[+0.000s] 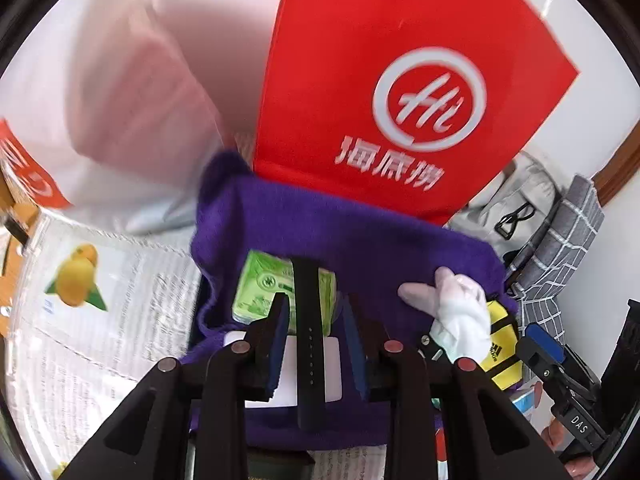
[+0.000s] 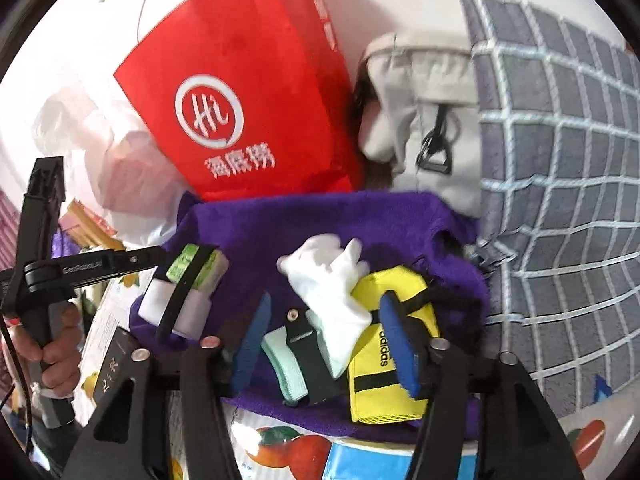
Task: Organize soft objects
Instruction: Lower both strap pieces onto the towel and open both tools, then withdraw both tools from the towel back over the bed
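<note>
Black strap (image 1: 308, 332) lengthwise between spread left tool (image 1: 316, 344) fingers.

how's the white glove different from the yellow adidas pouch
The white glove is plain, limp and crumpled; the yellow adidas pouch is a boxy shape with black straps and lettering. The glove lies partly over the pouch's upper left corner. Both rest on the purple towel, between the right gripper's open fingers.

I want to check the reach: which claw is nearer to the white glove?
Right. The right claw is open directly over the white glove, which lies between its fingers. The left claw is open over the black strap, with the glove off to its right side.
</note>
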Demonstrator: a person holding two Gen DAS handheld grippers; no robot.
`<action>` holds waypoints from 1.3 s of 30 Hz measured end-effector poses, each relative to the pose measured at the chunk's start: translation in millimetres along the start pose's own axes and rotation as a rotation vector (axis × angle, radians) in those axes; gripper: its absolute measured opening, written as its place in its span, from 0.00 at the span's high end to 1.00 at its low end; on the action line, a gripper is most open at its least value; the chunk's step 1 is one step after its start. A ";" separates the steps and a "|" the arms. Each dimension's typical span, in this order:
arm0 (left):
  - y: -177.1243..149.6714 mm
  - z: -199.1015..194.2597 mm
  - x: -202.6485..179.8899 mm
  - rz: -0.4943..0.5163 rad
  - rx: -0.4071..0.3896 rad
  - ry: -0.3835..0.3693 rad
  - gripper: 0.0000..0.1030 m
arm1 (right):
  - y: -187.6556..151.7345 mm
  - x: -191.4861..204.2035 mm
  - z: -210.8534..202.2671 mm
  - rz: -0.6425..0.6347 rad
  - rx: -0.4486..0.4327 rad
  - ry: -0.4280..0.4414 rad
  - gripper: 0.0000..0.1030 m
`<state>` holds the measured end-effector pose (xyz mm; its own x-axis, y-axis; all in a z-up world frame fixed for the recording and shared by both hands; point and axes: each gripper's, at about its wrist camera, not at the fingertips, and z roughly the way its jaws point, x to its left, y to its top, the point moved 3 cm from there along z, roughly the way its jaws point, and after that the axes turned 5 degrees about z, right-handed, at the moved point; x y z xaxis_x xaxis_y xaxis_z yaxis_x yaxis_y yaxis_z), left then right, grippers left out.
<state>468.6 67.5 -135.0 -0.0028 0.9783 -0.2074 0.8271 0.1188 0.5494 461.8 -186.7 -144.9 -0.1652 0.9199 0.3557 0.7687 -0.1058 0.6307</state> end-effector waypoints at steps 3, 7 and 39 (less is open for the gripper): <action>3.7 -19.3 -1.1 0.013 -0.059 0.001 0.58 | -0.9 9.4 -12.3 -0.028 -0.034 0.002 0.43; 5.7 -42.0 -6.5 0.051 -0.107 -0.003 0.58 | -13.1 24.0 -25.5 -0.071 -0.069 -0.037 0.43; -156.3 -178.5 44.7 0.024 -0.189 -0.010 0.53 | -237.4 63.8 -96.0 -0.267 0.146 0.044 0.20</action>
<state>238.9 123.0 -85.7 0.0222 0.9795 -0.2004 0.7062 0.1265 0.6966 209.5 -139.2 -205.8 -0.3977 0.8902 0.2224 0.7744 0.1957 0.6017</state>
